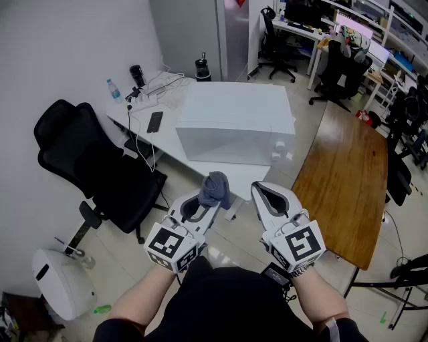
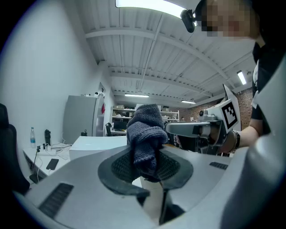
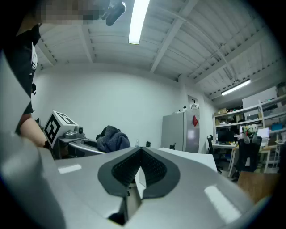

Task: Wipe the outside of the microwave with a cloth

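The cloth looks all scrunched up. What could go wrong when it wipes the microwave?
The cloth is only pinched in a bunch by the left gripper, so hard rubbing might pull it loose. The microwave sits close to the edge of the table, so pushing could slide it. The cables and phone beside it could snag.

Looks like an open office doubling as a lab. Shown by black swivel chairs, a white desk strewn with cables and a phone, a long wooden table, and monitors on workstations at the back. Also has stocked shelves and bare strip lights overhead.
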`<state>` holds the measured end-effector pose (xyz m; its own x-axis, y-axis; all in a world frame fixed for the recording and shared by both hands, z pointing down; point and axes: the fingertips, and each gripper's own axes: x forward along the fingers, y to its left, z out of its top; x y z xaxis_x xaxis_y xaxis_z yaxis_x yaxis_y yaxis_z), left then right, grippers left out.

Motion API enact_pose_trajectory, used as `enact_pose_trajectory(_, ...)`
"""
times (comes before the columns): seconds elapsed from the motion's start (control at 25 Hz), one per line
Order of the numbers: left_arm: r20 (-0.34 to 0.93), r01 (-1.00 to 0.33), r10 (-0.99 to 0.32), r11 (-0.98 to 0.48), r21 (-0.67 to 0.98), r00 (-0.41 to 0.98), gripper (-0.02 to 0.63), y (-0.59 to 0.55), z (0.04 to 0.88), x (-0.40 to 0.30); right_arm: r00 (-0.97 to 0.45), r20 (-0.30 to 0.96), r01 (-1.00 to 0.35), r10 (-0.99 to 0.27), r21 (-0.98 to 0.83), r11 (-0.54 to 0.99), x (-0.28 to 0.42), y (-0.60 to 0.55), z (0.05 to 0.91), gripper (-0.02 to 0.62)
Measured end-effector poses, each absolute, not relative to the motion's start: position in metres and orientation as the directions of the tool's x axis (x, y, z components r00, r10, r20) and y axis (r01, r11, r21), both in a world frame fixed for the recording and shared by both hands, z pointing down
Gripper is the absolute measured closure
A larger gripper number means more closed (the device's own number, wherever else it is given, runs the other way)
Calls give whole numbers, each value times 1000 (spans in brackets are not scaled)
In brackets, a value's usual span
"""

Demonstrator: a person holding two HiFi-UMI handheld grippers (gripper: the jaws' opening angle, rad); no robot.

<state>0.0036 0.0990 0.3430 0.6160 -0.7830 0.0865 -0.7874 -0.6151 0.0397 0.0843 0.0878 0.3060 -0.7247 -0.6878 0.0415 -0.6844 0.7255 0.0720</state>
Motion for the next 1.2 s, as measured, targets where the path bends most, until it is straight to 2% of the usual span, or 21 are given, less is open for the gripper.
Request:
enact_pose_trajectory(0.48,111,-852,-845,-521,48,523,503,48,366,-62,-745,63,-659,-664,84,748,55,43,309,595)
enact_pose_trajectory(0.96,154,-909,-896,-414,54,417,503,-42,403,-154,-770,85,-628,-633,72,775,-8,-44,321,595)
enact_pose_trajectory(1.2,202,-914,-893,-405,23,401,503,-82,431,-183,-774,104,-620,-624,73,781,-40,-84,326,595)
